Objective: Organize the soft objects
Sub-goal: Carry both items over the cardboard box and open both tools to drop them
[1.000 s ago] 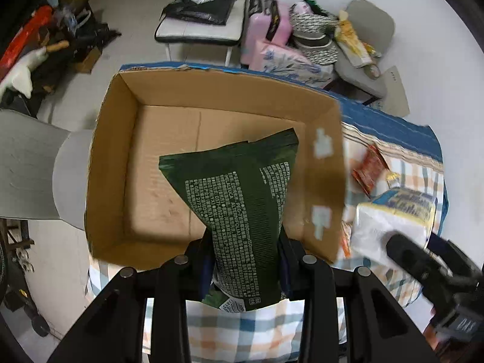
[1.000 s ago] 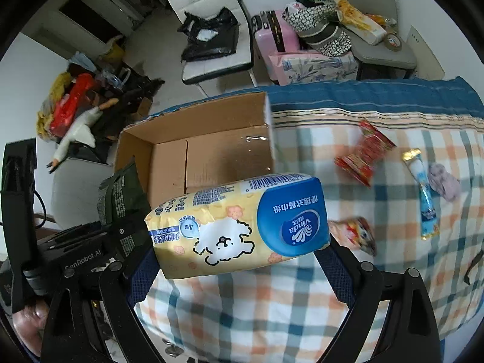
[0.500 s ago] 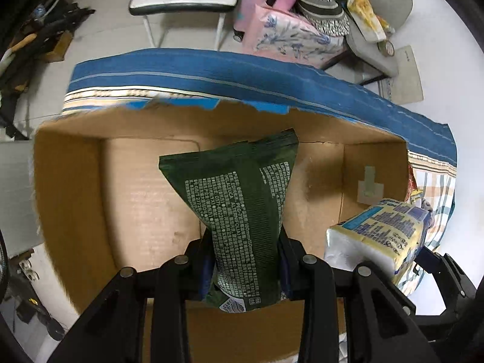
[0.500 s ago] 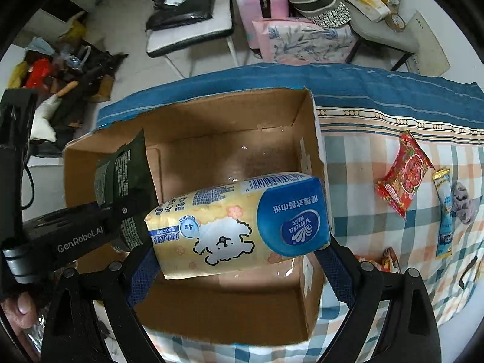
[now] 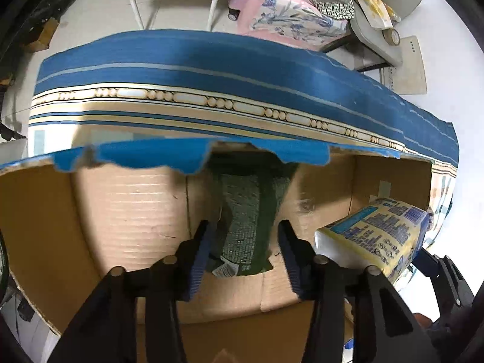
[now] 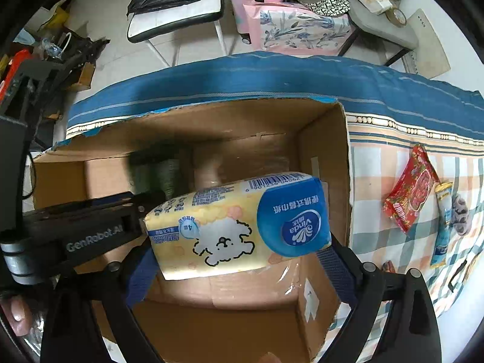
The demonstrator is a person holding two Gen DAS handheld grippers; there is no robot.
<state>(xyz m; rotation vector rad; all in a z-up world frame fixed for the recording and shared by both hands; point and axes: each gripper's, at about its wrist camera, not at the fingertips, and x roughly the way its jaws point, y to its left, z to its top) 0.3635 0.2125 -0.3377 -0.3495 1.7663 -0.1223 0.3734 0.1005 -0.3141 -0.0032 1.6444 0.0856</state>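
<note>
A dark green snack bag (image 5: 246, 214) stands blurred inside the open cardboard box (image 5: 121, 205), between the spread pads of my left gripper (image 5: 245, 242), which is open and no longer touches it. The bag shows as a green blur in the right wrist view (image 6: 160, 172). My right gripper (image 6: 239, 260) is shut on a yellow and blue tissue pack (image 6: 239, 224) and holds it over the box (image 6: 320, 157). The pack also shows at the right in the left wrist view (image 5: 375, 236).
The box sits on a checked tablecloth with a blue border (image 6: 272, 75). A red snack packet (image 6: 411, 193), a blue tube sachet (image 6: 443, 220) and a grey soft item (image 6: 459, 214) lie right of the box. Chairs with bags stand beyond the table (image 6: 296, 27).
My left gripper opened and let go of the green bag, which dropped into the box. Both grippers moved lower and further over the box; the tissue pack stays gripped.
</note>
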